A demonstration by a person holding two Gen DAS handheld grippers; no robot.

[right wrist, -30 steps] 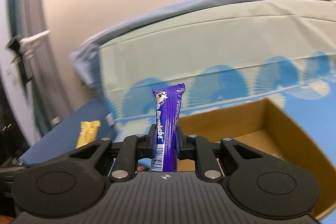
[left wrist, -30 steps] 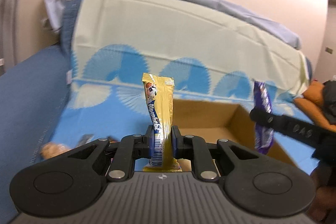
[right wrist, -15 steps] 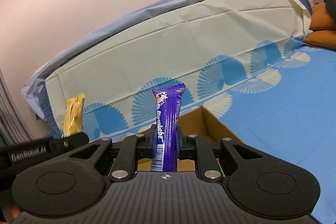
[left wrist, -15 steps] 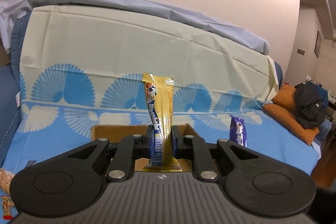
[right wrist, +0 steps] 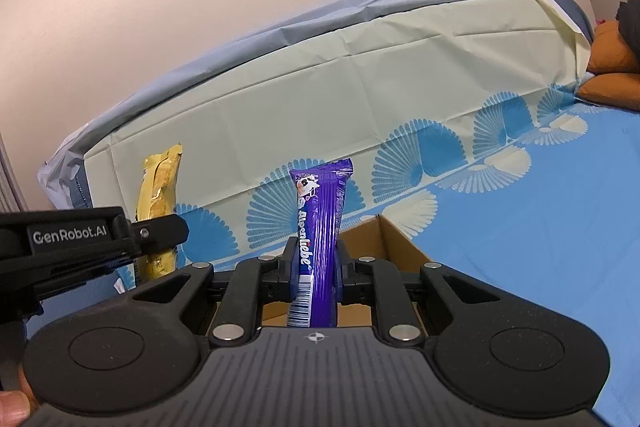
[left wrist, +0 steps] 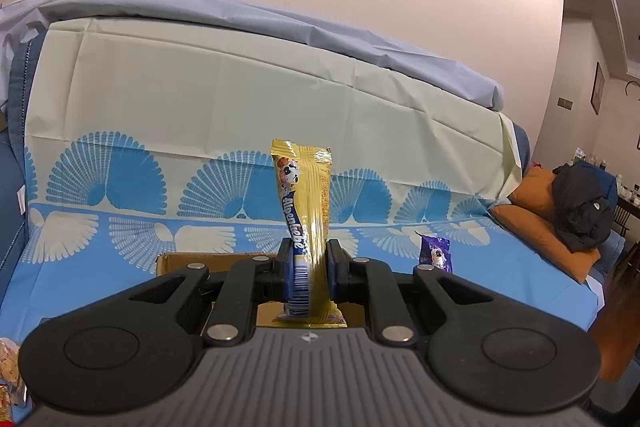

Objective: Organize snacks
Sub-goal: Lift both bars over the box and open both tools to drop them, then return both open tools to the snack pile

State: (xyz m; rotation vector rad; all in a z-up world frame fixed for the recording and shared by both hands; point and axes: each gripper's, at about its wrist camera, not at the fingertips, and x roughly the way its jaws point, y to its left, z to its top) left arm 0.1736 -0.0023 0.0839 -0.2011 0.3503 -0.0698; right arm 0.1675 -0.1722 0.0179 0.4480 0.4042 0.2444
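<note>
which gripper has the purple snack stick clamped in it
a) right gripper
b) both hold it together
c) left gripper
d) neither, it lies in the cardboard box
a) In the right wrist view the purple snack stick stands upright, pinched by the right gripper, above the cardboard box, while the left gripper is shut on the yellow snack stick.

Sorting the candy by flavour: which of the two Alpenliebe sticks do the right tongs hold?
The purple stick, clamped upright in the right tongs. The yellow stick is in the left tongs.
</note>
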